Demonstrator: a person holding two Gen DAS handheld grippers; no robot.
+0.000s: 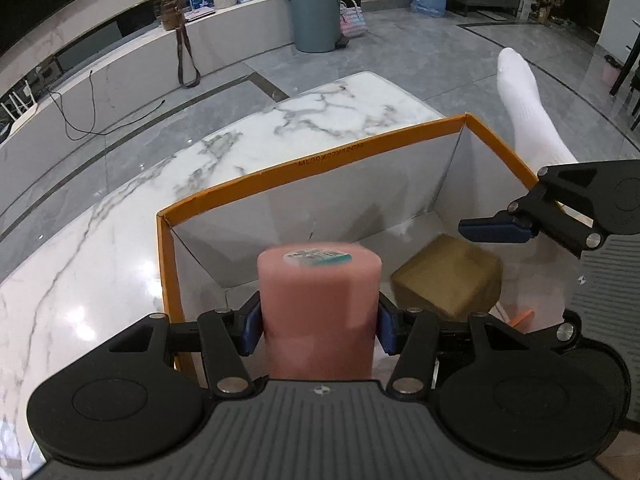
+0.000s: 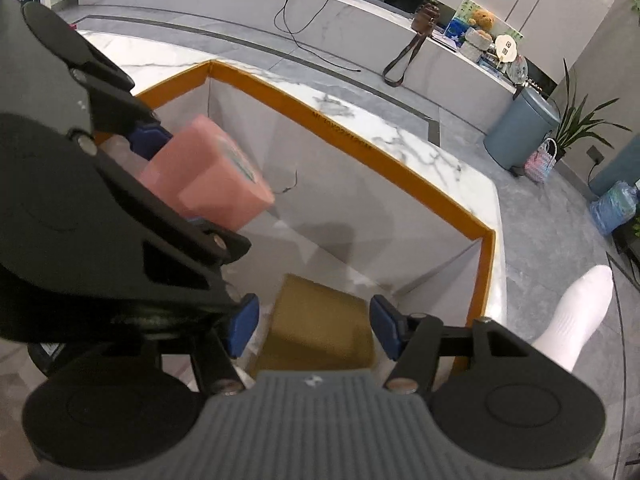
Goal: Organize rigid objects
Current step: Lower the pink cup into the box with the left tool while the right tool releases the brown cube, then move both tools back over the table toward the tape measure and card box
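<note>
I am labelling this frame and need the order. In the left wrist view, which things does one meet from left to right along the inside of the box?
Orange-edged cardboard box's left wall → pink cylindrical container held in the left gripper → olive-brown rectangular block → right gripper's blue pad.

Looking down into an orange-rimmed box with pale inner walls, set on a marble table. Right gripper with blue pads just clear of an olive-brown block between them. At left, left gripper clamping a pink cylinder. White sock beyond the box.
</note>
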